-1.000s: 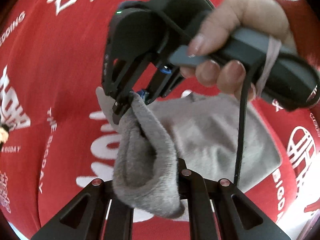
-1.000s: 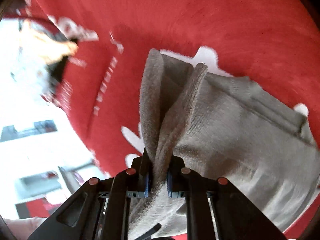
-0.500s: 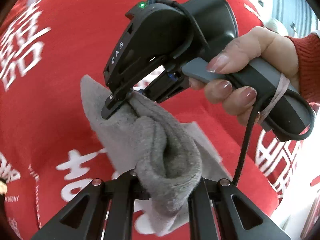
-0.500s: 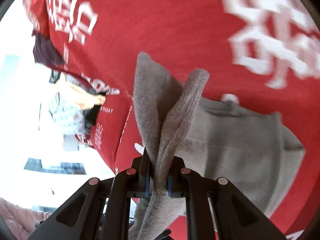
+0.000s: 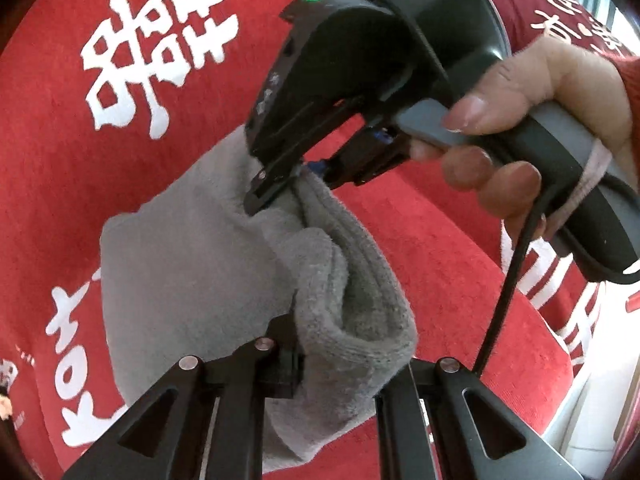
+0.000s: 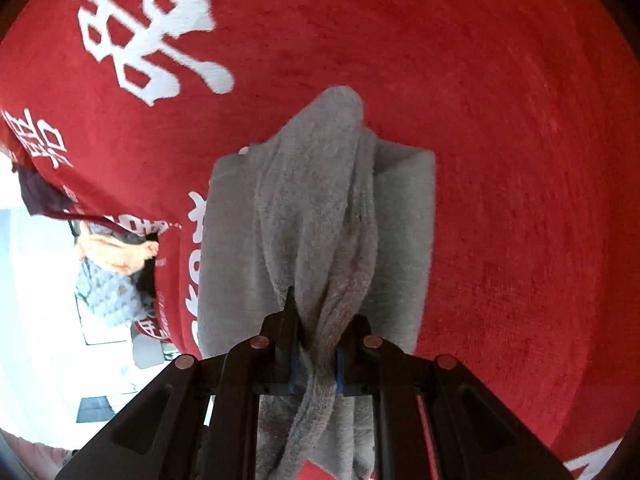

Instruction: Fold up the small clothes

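Note:
A small grey fleece garment (image 5: 192, 264) lies partly on the red cloth (image 5: 120, 180) with white characters, its near edge lifted and doubled over. My left gripper (image 5: 340, 372) is shut on a thick bunched fold of that edge. A person's hand (image 5: 540, 92) holds my right gripper (image 5: 296, 182), which pinches the same edge a little farther along. In the right wrist view the right gripper (image 6: 316, 364) is shut on a twisted strip of the grey garment (image 6: 320, 208), which drapes ahead over a flat folded layer.
The red cloth (image 6: 500, 120) covers the whole work surface. Past its left edge hang or lie other clothes: an orange piece (image 6: 116, 256) and a blue-grey patterned one (image 6: 108, 292), with pale floor beyond. A black cable (image 5: 504, 292) trails from the right gripper's handle.
Both grippers have travelled across the red cloth and lower, carrying the garment's edge over the part still lying flat. Both wrists have rolled. The grips have not changed.

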`<state>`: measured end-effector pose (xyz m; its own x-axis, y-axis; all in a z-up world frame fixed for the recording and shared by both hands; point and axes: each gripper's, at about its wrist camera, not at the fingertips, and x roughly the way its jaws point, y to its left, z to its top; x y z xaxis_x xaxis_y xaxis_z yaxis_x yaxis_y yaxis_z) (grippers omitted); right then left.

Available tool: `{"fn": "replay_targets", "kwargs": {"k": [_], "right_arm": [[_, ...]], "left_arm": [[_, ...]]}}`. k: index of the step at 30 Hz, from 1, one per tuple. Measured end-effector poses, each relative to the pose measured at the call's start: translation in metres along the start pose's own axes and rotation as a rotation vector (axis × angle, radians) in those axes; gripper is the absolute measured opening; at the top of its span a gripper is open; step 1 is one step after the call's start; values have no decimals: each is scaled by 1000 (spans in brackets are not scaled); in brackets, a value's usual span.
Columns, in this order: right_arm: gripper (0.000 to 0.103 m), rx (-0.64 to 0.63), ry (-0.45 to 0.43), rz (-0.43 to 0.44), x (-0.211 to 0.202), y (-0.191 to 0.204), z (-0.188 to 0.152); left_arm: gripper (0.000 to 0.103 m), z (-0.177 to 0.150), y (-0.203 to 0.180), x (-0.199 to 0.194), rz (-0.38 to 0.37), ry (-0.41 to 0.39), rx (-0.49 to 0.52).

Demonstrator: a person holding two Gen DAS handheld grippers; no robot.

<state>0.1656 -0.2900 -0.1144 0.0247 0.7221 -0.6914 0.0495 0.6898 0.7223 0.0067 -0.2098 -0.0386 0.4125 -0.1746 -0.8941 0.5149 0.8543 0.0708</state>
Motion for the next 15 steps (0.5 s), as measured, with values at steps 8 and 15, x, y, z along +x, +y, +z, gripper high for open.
{"fn": "replay_targets", "kwargs": {"k": [8,15], "right_arm": [[36,-11,18,-71,-6,7,2],[45,53,6,-60,-38,-2,-30]], "left_arm": [[48,-2,16,-23,2,69,-67],[71,-20,54,-59,20,85,-172]]}}
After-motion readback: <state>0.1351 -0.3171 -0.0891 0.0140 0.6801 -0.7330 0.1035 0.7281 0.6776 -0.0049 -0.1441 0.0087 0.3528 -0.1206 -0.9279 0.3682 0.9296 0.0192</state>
